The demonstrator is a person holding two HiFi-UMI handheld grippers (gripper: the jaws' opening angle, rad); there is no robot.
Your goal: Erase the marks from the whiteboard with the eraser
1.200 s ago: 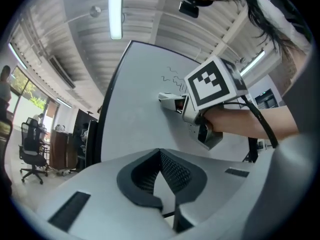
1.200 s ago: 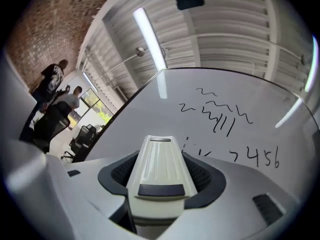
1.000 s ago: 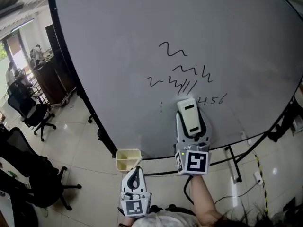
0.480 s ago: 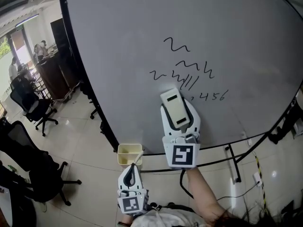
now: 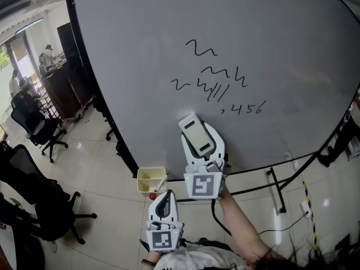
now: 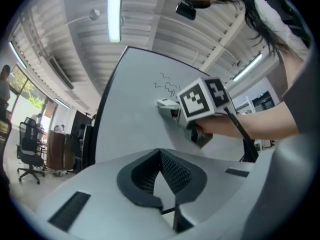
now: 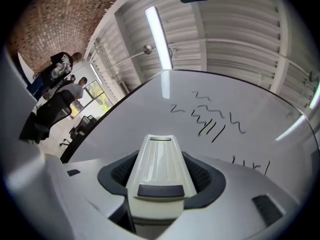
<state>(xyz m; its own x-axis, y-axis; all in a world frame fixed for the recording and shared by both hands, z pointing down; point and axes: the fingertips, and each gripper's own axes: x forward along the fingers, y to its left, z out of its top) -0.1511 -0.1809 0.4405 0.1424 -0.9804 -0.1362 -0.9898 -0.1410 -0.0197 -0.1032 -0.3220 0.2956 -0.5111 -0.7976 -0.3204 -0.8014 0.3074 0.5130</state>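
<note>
The whiteboard [image 5: 169, 32] fills most of the head view, with black squiggles [image 5: 209, 75] and digits "456" [image 5: 246, 108] drawn on it. My right gripper [image 5: 198, 138] is shut on a cream eraser [image 5: 195, 133], held against the board's lower part, below and left of the marks. In the right gripper view the eraser [image 7: 157, 169] sits between the jaws with the squiggles [image 7: 210, 119] ahead. My left gripper [image 5: 163, 204] hangs low, below the board, shut with nothing in it; its own view shows the closed jaws [image 6: 161, 176] and the right gripper [image 6: 192, 106] on the board.
A small cream tray [image 5: 151, 180] hangs at the board's lower edge, left of the eraser. The board's black frame and stand [image 5: 278, 190] run along the bottom. Office chairs [image 5: 34, 134] and people stand at the far left on a tiled floor.
The right gripper with the eraser has slid down and to the left on the board, away from the marks. The comma mark before "456" shows again. The left gripper shifted slightly right.
</note>
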